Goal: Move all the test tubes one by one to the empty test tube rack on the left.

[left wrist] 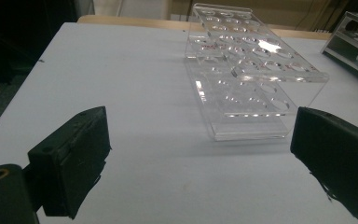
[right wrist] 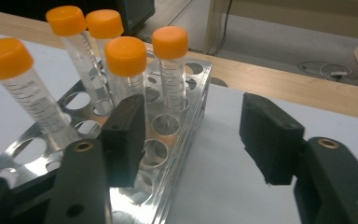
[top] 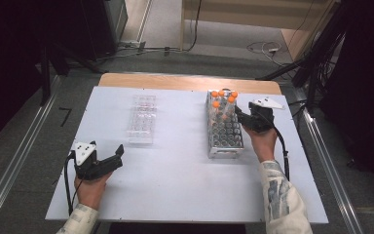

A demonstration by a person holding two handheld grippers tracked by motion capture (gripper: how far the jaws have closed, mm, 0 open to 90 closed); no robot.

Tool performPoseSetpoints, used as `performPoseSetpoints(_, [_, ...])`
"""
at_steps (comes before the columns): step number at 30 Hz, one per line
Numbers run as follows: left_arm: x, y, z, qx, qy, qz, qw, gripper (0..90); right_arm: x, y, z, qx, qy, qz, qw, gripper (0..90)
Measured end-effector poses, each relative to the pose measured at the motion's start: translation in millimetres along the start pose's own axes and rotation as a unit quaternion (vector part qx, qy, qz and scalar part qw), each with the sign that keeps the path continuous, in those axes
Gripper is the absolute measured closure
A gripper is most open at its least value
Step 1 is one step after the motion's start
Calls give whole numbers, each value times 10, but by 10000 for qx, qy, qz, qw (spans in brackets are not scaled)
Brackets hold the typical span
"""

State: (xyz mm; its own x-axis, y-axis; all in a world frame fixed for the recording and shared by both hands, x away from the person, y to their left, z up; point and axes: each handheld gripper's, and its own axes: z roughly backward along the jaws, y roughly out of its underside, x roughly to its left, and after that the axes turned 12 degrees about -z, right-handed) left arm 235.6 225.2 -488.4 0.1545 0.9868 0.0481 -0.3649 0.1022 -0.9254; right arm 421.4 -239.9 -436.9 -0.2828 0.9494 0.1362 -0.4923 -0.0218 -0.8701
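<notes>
Right tool (right wrist: 193, 140): your matte black blocky jaws stand apart with nothing between them; one pad hangs over the rack's edge holes, the other over bare surface beside it.
Metal rack (top: 224, 130): shiny perforated steel box with round holes, on the right half of the surface, just beside your right tool (top: 239, 117).
Tubes (right wrist: 169, 70): five clear, graduated plastic cylinders with smooth orange caps, clustered upright or slightly tilted at the rack's far end, just ahead of your right tool.
Left tool (top: 119, 151): jaws spread wide and empty, resting low near the front left of the surface.
Clear rack (left wrist: 249, 70): transparent acrylic, two tiers of round holes, empty, ahead of your left tool and well apart from it.
Surface (top: 175, 161): smooth pale sheet over a wooden top.
Around: dark floor, cables and metal rails beyond the edges.
</notes>
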Motion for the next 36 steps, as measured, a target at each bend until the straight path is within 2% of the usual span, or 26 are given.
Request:
performPoseSetpoints(5, [-5, -2, 1, 9, -6, -14, 10000, 51, -42, -14, -157, 208, -164, 3, 9996, 520])
performPoseSetpoints(9, [-2, 2, -3, -3, -4, -4, 10000, 52, -45, -19, -206, 177, -275, 7, 9995, 557])
performPoseSetpoints(14, [-2, 6, -8, 7, -21, 3, 10000, 52, -55, -26, -278, 203, -293, -35, 9994, 592])
performPoseSetpoints(20, [-5, 10, -14, 32, -25, 2, 10000, 53, -61, -66, -372, 284, -487, -50, 9984, 626])
performPoseSetpoints(29, [-6, 17, -19, 80, -23, -12, 10000, 53, -49, -73, -464, 240, -574, -15, 9981, 705])
performPoseSetpoints(36, [-9, 20, -25, 98, -6, -29, 9999, 53, -43, -80, -462, 193, -555, 49, 9983, 717])
